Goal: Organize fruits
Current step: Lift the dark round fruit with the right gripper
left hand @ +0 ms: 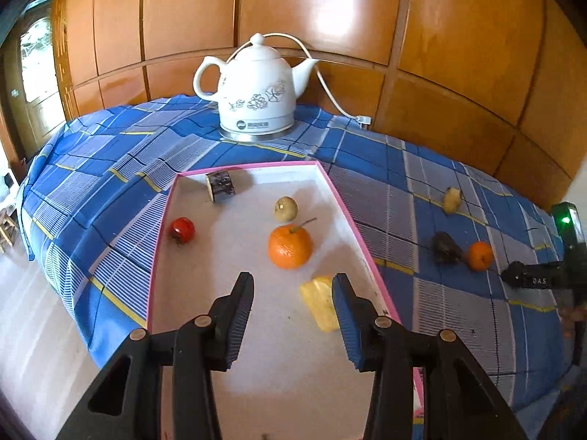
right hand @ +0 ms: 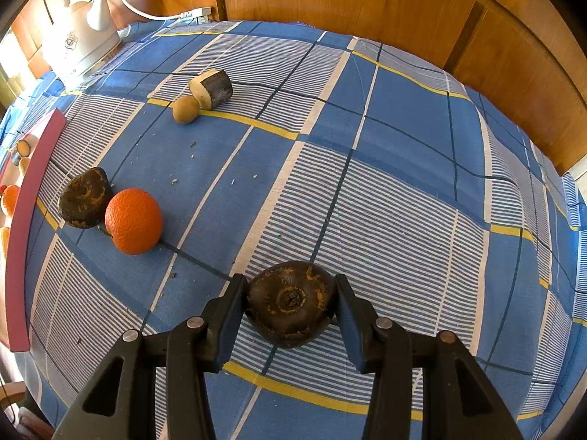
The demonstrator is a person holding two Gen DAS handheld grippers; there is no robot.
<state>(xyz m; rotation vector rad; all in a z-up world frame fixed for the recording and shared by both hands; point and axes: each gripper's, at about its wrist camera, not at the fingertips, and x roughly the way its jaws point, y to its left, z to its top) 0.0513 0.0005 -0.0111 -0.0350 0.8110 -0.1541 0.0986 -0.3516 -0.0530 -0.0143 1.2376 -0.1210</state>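
Fruit split between tray and cloth

Fruit lies in two groups. In the left wrist view a pink-rimmed tray sits on the blue checked tablecloth and holds a red fruit at its left, a dark cut chunk at the far end, a small tan fruit, a stemmed orange and a yellow piece at the near right. The left gripper hangs over the tray's near end, jaws apart with nothing between them (the yellow piece lies just beside its right finger).

In the right wrist view the right gripper is clamped on a dark round fruit that rests on the cloth. To the left lie another dark fruit and a second orange, touching. Farther off sit a tan ball and a dark-skinned cut piece. A white kettle stands at the far edge.
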